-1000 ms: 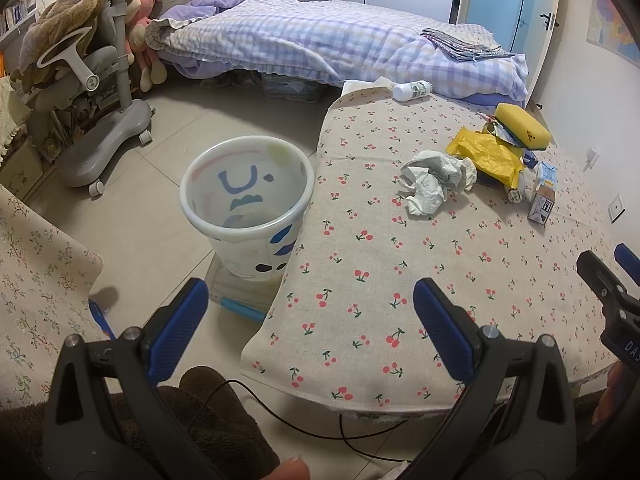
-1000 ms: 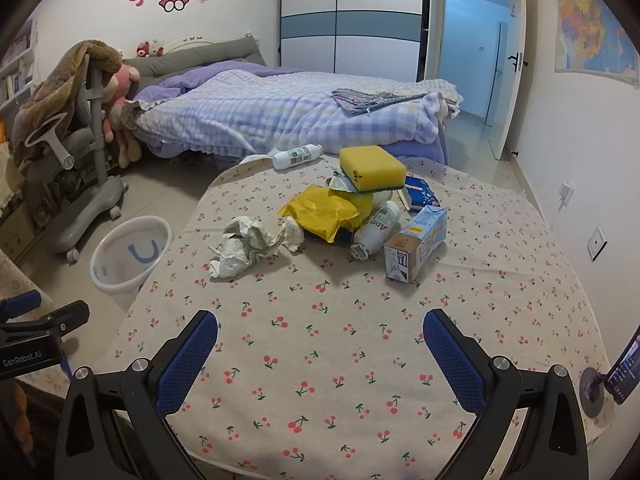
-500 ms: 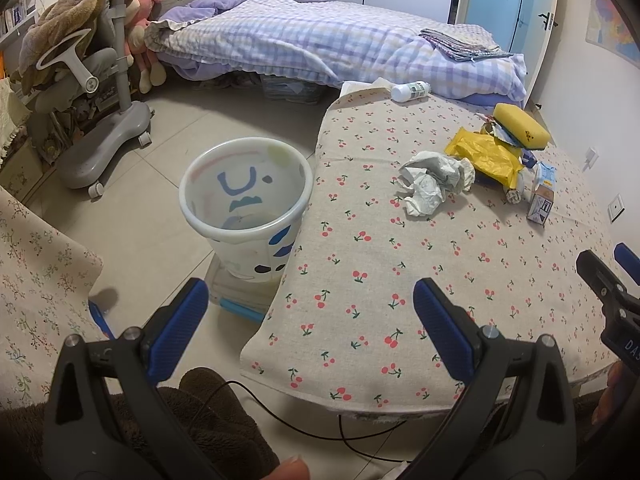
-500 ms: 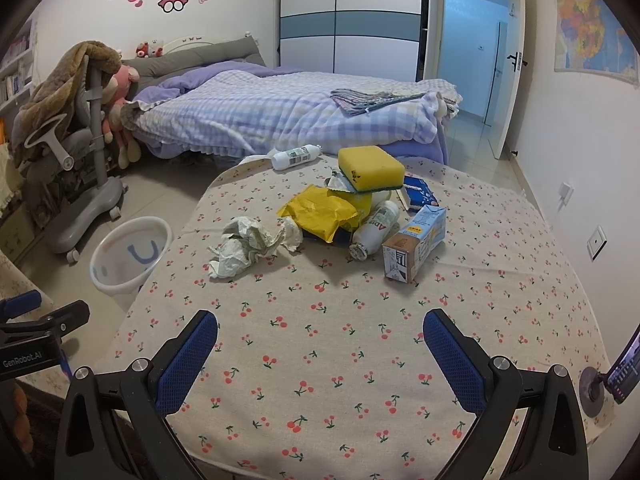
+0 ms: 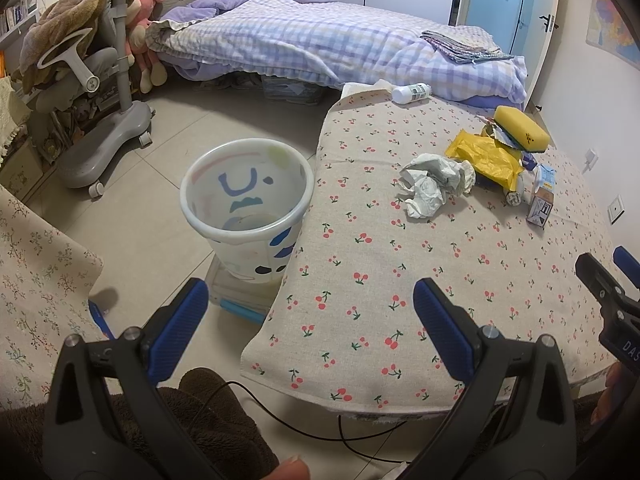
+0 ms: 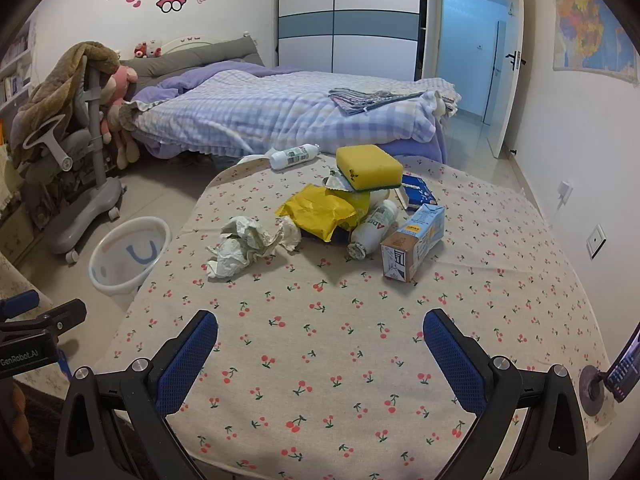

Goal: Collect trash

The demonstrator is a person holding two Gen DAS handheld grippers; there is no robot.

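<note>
A heap of trash lies mid-table on the cherry-print cloth [image 6: 320,320]: crumpled white paper [image 6: 244,246] [image 5: 434,182], a yellow bag [image 6: 320,212] [image 5: 486,156], a yellow sponge [image 6: 368,168] on top, a lying white bottle [image 6: 374,228], a small carton [image 6: 414,242] and a blue packet [image 6: 418,194]. Another white bottle [image 6: 294,156] lies at the far edge. A white bin [image 5: 246,206] [image 6: 128,254] stands on the floor left of the table. My left gripper [image 5: 308,304] is open over the table's near-left corner. My right gripper [image 6: 320,336] is open above the near cloth, well short of the heap.
A bed [image 6: 288,116] with a checked quilt fills the back. A grey chair [image 5: 100,92] draped with a brown blanket stands at the left. A phone on a stand [image 6: 622,364] sits at the table's right edge. A black cable [image 5: 320,432] hangs below the table front.
</note>
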